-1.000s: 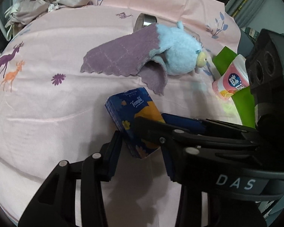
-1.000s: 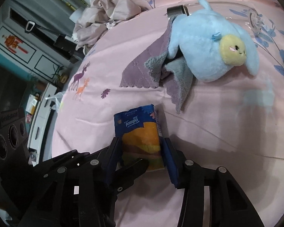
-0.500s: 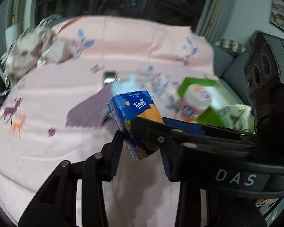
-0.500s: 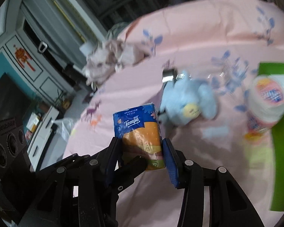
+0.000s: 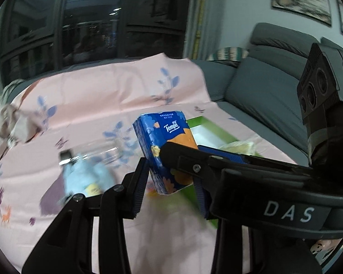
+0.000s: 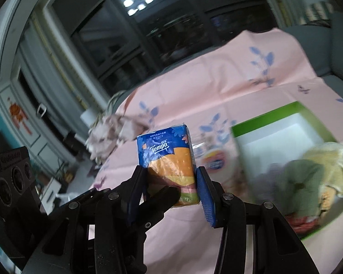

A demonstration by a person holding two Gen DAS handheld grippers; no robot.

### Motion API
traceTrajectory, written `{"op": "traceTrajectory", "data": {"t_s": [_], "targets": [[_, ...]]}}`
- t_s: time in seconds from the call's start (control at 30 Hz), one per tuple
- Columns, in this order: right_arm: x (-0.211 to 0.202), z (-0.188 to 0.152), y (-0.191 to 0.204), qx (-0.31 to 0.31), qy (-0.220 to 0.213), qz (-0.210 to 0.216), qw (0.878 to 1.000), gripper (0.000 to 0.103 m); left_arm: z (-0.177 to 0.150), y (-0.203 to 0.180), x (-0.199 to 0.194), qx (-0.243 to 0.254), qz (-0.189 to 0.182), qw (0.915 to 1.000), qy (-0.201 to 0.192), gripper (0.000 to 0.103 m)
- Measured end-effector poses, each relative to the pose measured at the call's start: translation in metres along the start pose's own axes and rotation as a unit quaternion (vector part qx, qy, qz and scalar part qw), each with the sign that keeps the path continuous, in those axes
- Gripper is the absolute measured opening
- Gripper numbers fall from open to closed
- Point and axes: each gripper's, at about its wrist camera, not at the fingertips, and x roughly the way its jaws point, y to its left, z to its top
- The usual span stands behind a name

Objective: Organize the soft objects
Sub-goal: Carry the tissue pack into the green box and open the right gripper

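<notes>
You have the tissue pack (image 5: 165, 150) off the pink sheet (image 5: 103, 96), caught between both tools at once. Your left gripper (image 5: 171, 183) pinches its narrow sides low down, and your right gripper (image 6: 171, 185) clamps its broad orange face from the other direction, jaws partly spread to the pack's width. Gripping it across both ways makes sense for a squashy plastic-wrapped bundle: one pair of pads alone could let it twist or slide out, while two crossed grips keep it upright, label facing the cameras.

The pack hangs in the air, above the sheet and beside the green box (image 6: 269, 114), which lies to your right. That box already holds crumpled yellow and green cloth (image 6: 308, 178), so it looks like the place where soft things are gathered, and the pack is probably headed there.

Below and to the left, the blue plush toy (image 5: 87, 175) lies on a purple cloth (image 5: 51, 199), both blurred; I cannot tell how they overlap. A pink-labelled tub (image 6: 213, 159) sits just beside the box's near wall, so mind it when you bring the pack across.
</notes>
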Motion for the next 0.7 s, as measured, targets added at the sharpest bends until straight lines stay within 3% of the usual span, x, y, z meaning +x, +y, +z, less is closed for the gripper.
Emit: {"op": "traceTrajectory", "data": {"t_s": [0.23, 0.43, 0.7], "targets": [[-0.023, 0.008, -0.057, 0.062, -0.03, -0.029, 0.997, 0.048, 0.011, -0.04, 0.04, 0.032, -0.039, 0.9987, 0.012, 0.037], [-0.022, 0.009, -0.094, 0.112, -0.028, -0.052, 0.992, 0.048, 0.013, -0.06, 0.073, 0.029, -0.062, 0.9967, 0.044, 0.037], [-0.027, 0.008, -0.125, 0.146, -0.035, -0.061, 0.987, 0.048, 0.012, -0.08, 0.096, 0.038, -0.072, 0.9945, 0.066, 0.037]]}}
